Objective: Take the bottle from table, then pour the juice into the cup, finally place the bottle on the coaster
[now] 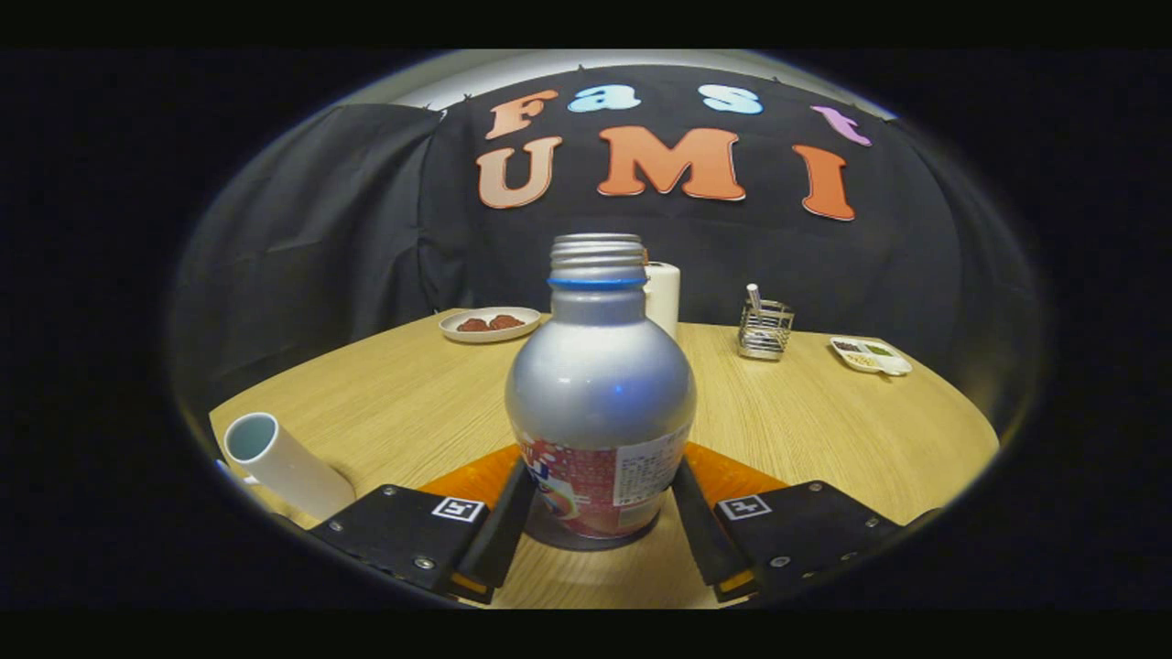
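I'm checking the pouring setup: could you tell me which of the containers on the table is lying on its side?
The white cup, beside the gripper, lies tipped over with its mouth showing. The silver bottle stands upright between the fingers.

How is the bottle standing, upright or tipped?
Upright: the bottle stands with its uncapped neck straight up, base down between the fingers, which press its sides.
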Action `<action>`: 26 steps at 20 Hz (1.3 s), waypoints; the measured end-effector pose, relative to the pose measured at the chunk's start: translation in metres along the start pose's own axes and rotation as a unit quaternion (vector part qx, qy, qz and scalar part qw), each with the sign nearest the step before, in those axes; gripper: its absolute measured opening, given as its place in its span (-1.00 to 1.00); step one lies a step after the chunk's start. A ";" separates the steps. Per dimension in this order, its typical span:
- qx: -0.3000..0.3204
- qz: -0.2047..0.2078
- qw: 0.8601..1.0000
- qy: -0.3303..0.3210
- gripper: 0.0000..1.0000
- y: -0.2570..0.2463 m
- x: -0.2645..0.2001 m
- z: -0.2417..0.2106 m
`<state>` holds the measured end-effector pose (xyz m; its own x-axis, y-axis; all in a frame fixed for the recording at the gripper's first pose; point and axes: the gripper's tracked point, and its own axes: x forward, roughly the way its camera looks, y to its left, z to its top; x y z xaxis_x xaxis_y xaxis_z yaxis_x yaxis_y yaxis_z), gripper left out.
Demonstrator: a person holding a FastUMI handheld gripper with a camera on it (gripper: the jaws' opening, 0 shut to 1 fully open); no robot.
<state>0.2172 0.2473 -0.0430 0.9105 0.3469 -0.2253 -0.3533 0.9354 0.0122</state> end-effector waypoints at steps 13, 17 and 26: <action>0.020 0.001 1.000 0.012 0.95 0.001 -0.010 -0.010; 0.018 -0.005 1.000 0.008 0.95 -0.002 -0.023 0.000; 0.015 -0.015 0.999 -0.027 0.95 -0.007 -0.069 0.042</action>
<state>0.1658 0.2200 0.0133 0.9312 0.3203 -0.1740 -0.3191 0.9470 0.0358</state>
